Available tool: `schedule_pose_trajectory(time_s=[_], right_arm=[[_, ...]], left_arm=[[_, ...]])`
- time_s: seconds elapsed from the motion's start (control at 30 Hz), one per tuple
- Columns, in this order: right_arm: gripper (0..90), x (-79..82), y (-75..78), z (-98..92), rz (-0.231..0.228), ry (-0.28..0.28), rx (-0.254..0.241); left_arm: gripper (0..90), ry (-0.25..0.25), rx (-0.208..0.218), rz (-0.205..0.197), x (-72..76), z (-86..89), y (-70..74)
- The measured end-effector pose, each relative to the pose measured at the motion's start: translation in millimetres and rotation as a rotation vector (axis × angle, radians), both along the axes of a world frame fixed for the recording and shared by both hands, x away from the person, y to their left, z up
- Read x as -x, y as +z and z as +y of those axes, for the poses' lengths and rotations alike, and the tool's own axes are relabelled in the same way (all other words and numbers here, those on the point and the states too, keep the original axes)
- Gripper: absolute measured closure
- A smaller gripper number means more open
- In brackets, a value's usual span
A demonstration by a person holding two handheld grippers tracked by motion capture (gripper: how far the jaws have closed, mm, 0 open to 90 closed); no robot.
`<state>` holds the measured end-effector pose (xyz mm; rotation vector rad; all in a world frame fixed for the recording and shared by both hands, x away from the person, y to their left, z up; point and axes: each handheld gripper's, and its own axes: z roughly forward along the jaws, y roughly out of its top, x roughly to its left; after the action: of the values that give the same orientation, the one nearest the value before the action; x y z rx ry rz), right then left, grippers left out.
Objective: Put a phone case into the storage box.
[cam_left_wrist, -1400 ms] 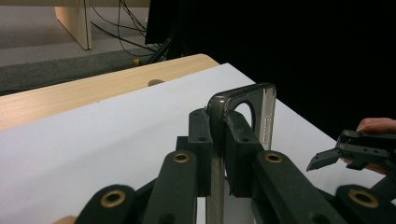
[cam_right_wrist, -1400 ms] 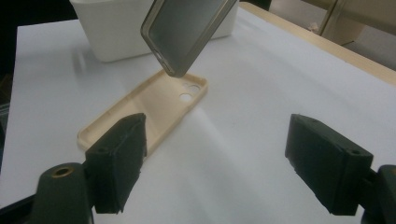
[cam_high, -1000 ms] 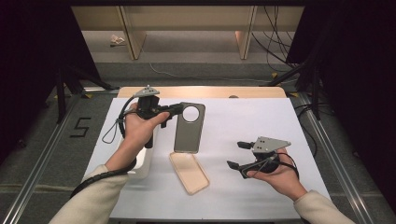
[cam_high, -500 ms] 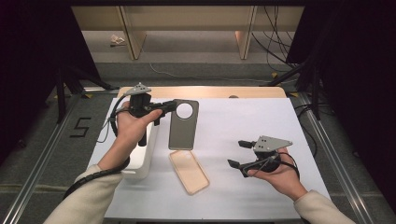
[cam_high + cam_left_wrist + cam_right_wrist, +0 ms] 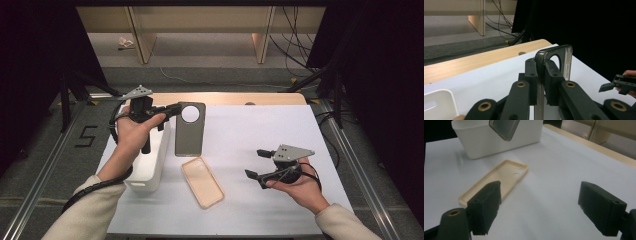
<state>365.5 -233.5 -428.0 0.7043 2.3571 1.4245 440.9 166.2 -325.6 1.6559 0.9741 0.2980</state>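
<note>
left tongs grip grey phone case.

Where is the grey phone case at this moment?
In the high view the grey phone case hangs left of centre, clamped by the left tool, beside the white bin and above the beige case.

In the left gripper view, the jaws cover the middle of the grey phone case, and its lower end runs out past the bottom edge. The white bin is cut off at the lower left corner. In the right gripper view, the top edge cuts the grey case, leaving one corner, and the bin loses its upper rim. In the high view, the left forearm hides part of the bin.
</note>
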Motion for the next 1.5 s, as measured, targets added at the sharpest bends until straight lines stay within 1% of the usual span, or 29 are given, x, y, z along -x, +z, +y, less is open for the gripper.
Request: schedule_pose_trajectory(time_s=[0.37,0.6,0.77,0.97,1.27,1.5], right_arm=[[19.4,-1.1,0.5,-3.0,-0.004,-0.008,0.0],[19.4,-0.1,1.2,-11.8,-0.006,-0.03,-0.001],[19.4,0.2,1.0,-13.8,-0.006,-0.036,-0.001],[19.4,0.3,1.3,-15.4,-0.008,-0.04,-0.004],[19.4,0.7,1.3,-18.5,-0.007,-0.05,-0.005],[19.4,0.6,1.0,-18.6,-0.007,-0.05,-0.005]], left_arm=[[82.1,0.021,0.007,-0.01,-1.2,9.6,4.1],[82.0,0.033,0.007,-0.014,-2.6,14.3,5.9],[82.1,0.04,0.008,-0.018,-4.1,17.2,8.0],[82.1,0.052,-0.001,-0.031,-6.0,22.4,10.0],[82.1,0.072,-0.013,-0.035,-9.3,33.2,10.5],[82.1,0.086,-0.02,-0.048,-11.6,41.5,10.4]])
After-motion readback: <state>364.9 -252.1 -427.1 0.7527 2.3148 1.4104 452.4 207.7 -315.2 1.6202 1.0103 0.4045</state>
